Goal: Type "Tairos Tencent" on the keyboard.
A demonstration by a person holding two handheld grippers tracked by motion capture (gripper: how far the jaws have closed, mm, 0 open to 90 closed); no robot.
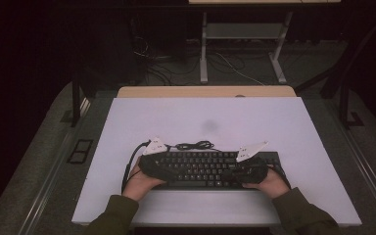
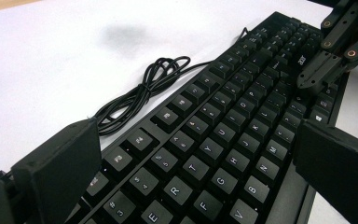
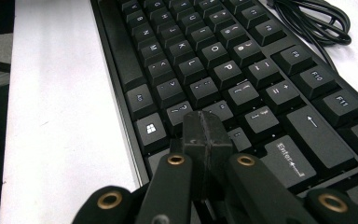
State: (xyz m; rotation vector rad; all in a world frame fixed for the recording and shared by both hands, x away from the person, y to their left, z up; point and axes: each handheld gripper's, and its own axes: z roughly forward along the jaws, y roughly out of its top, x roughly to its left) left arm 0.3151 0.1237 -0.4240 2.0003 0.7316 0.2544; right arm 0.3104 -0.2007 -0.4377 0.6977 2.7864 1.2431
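Note:
A black keyboard (image 1: pixel 200 169) lies near the front of the white table (image 1: pixel 274 127), its cable (image 1: pixel 196 145) coiled just behind it. My left gripper (image 1: pixel 162 169) hovers over the keyboard's left end. In the left gripper view its jaws stand wide open (image 2: pixel 196 140), one near the function-key row, the other at the keyboard's front edge, with the keys (image 2: pixel 214 135) between them. My right gripper (image 1: pixel 236 171) is over the right end, its jaws shut together (image 3: pixel 205 133) with nothing between them, tips just above the keys left of Enter (image 3: pixel 286 156). It also appears in the left gripper view (image 2: pixel 314 77).
A dark smudge (image 1: pixel 209 126) marks the table's middle. A wooden edge (image 1: pixel 205 91) runs along the table's far side. Beyond it, desk legs (image 1: pixel 203 49) and loose cables lie on the dark floor. The cable coil (image 2: pixel 144 88) rests on the white surface behind the keys.

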